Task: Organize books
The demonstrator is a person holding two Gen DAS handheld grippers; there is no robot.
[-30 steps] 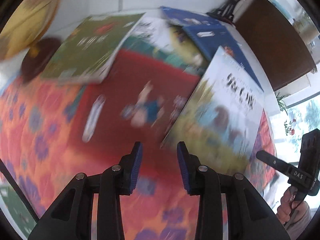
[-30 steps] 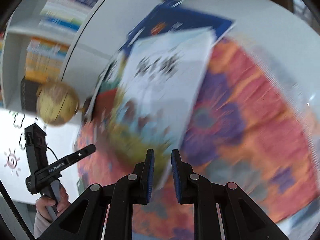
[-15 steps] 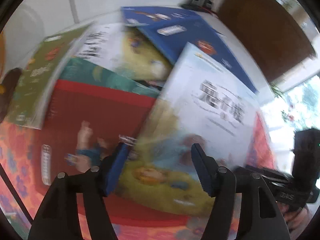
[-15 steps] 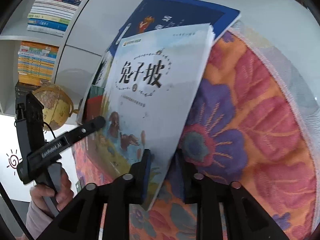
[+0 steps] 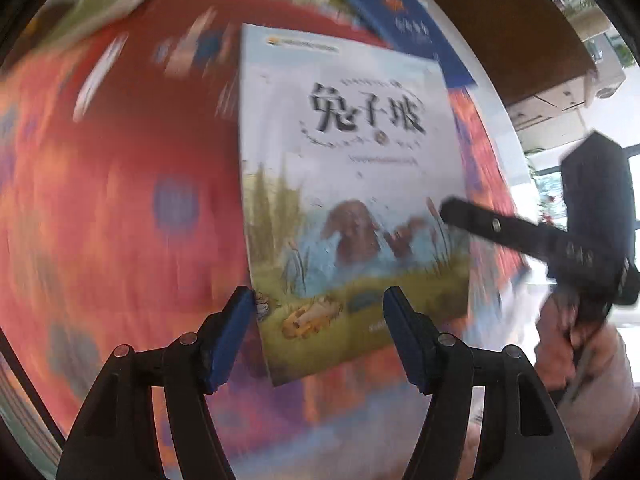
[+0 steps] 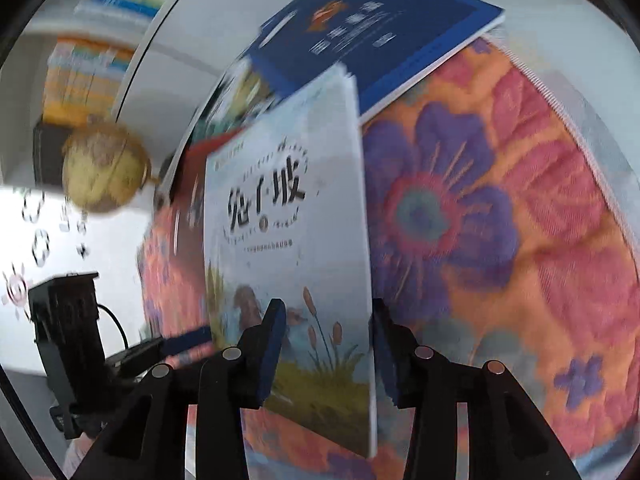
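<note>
A white picture book point(image 5: 352, 184) with black title characters and a pond scene lies slanted on the floral cloth, over a red book point(image 5: 140, 128) and a blue book point(image 5: 404, 12). My left gripper point(image 5: 318, 336) hangs open just above its lower left corner, pads apart from it. In the right wrist view the same white book point(image 6: 288, 240) has its right edge between the opening jaws of my right gripper point(image 6: 328, 348). The pads stand clear of the cover and the edge. One of the right gripper's fingers point(image 5: 472, 220) reaches over the book's right side.
The blue book point(image 6: 380, 28) sticks out past the floral tablecloth point(image 6: 500, 220) at the far side. A globe point(image 6: 104, 168) and a bookshelf point(image 6: 92, 64) with stacked books stand at the left. A person's hand point(image 5: 572, 344) holds the right gripper's handle.
My left gripper has swung right over the white book and opened wide. The right gripper's jaws, shut before, have parted around the book's edge. The book now looks more upright in both views.
</note>
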